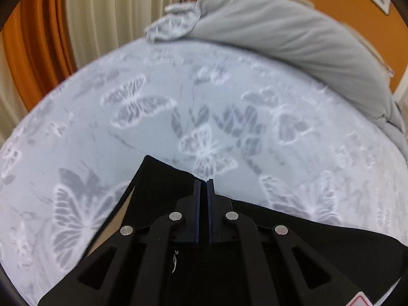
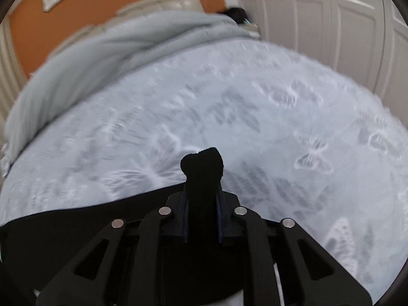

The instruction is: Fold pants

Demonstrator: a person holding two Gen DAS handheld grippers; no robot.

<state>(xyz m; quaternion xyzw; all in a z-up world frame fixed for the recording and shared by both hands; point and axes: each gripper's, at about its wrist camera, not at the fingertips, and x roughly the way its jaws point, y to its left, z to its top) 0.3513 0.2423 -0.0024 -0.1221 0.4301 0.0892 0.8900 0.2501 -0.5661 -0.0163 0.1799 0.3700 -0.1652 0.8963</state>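
Note:
The black pants (image 1: 163,178) hang from both grippers above a bed. My left gripper (image 1: 203,182) is shut on an edge of the black fabric, which spreads left and right below its fingers. My right gripper (image 2: 202,191) is shut on a bunched corner of the pants (image 2: 202,160) that sticks out past its fingertips; more black cloth (image 2: 63,224) trails to the left below it. The lower part of the pants is hidden under the grippers.
The bed is covered by a pale blue sheet with butterfly prints (image 1: 142,102), also seen in the right wrist view (image 2: 255,117). A grey rolled duvet (image 1: 293,33) lies along the far edge. Orange and cream curtains (image 1: 51,38) hang at left; white panelled doors (image 2: 331,25) stand at right.

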